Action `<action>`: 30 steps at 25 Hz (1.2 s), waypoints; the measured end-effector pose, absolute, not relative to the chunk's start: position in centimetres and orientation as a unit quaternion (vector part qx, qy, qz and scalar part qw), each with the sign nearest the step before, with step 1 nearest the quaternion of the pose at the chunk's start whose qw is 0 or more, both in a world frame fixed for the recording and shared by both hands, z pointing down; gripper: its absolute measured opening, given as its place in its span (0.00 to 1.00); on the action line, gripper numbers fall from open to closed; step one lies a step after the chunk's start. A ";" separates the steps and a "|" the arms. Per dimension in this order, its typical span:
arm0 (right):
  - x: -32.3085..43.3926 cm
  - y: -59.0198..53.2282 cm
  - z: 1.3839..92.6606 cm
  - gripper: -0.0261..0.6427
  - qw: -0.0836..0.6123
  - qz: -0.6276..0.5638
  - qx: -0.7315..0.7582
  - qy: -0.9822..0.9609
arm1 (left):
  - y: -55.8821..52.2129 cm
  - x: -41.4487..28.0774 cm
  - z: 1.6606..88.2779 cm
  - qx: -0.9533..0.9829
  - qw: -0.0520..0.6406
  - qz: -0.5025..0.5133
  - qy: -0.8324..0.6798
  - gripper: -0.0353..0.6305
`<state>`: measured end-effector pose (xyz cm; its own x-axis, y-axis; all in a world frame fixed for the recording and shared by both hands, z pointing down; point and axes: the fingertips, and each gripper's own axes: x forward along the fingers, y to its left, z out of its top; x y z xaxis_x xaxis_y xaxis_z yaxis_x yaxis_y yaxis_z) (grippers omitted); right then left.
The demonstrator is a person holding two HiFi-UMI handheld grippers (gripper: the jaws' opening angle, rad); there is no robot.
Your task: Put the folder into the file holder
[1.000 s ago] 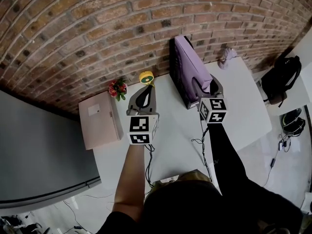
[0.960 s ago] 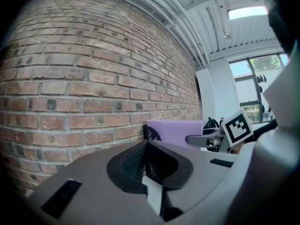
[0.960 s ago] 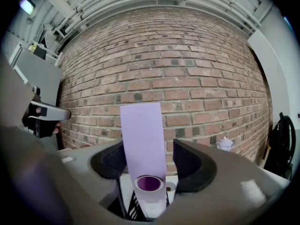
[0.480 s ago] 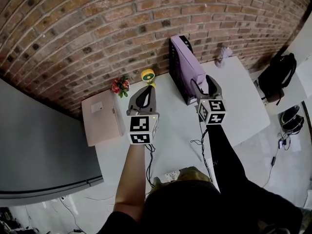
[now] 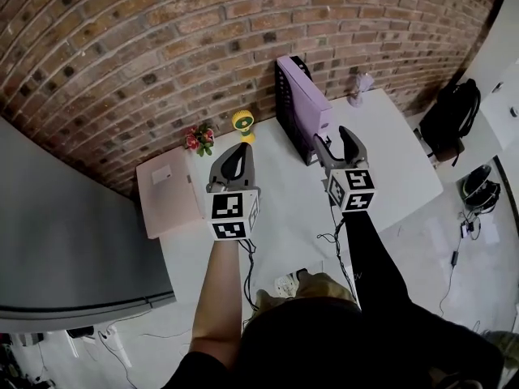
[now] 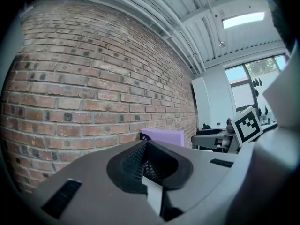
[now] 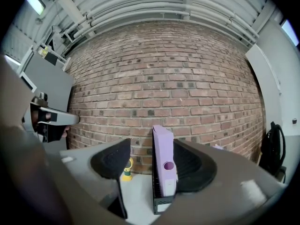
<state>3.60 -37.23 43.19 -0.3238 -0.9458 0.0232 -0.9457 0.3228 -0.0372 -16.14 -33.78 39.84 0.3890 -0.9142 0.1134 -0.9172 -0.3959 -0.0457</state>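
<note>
White table (image 5: 389, 160) set against a brick wall (image 5: 162, 55), with grey floor around it. At far left, a grey panel (image 5: 65, 233) stands off the table; beside it a pale pink flat slab (image 5: 166, 197) lies at the table's left end. Against the wall stand a small bunch of red flowers (image 5: 197, 139) and a yellow round-headed ornament (image 5: 242, 121). The left gripper (image 5: 235, 151) is held over the table's left half, its jaws pressed together with nothing between them. Right of centre, the purple folder (image 5: 302, 96) stands upright inside the black file holder (image 5: 283, 110), whose far end meets the wall. The right gripper (image 5: 333, 136) sits at the near end of the holder, jaws wide apart and gripping nothing; the folder's spine shows in the gap beyond them, closer to the right jaw. Farther right, a small pale purple object (image 5: 357, 82) rests near the wall, and a black backpack (image 5: 444, 116) lies on the floor past the table's right edge.
</note>
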 end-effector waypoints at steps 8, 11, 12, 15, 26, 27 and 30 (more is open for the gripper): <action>3.1 -32.6 40.3 0.45 0.016 0.001 -0.575 0.818 | -31.0 -16.6 39.1 0.829 0.005 0.067 -0.555 0.07; 3.3 -31.0 39.5 0.45 0.018 0.010 -0.571 0.821 | -30.1 -16.4 39.4 0.829 0.011 0.077 -0.554 0.07; 3.3 -30.5 39.3 0.45 0.014 0.016 -0.569 0.822 | -29.8 -16.2 39.5 0.830 0.013 0.081 -0.552 0.07; 3.0 -29.7 39.0 0.45 0.004 0.032 -0.559 0.829 | -29.4 -15.7 39.6 0.831 0.013 0.085 -0.550 0.07; 5.1 -29.1 38.0 0.45 0.015 0.028 -0.520 0.854 | -28.0 -12.6 37.0 0.818 -0.004 0.075 -0.570 0.07; 5.4 -29.0 38.0 0.45 0.018 0.027 -0.518 0.855 | -27.8 -12.3 36.9 0.816 -0.006 0.075 -0.573 0.07; 6.1 -28.7 38.0 0.45 0.027 0.025 -0.506 0.862 | -27.1 -11.5 36.5 0.810 -0.012 0.076 -0.581 0.07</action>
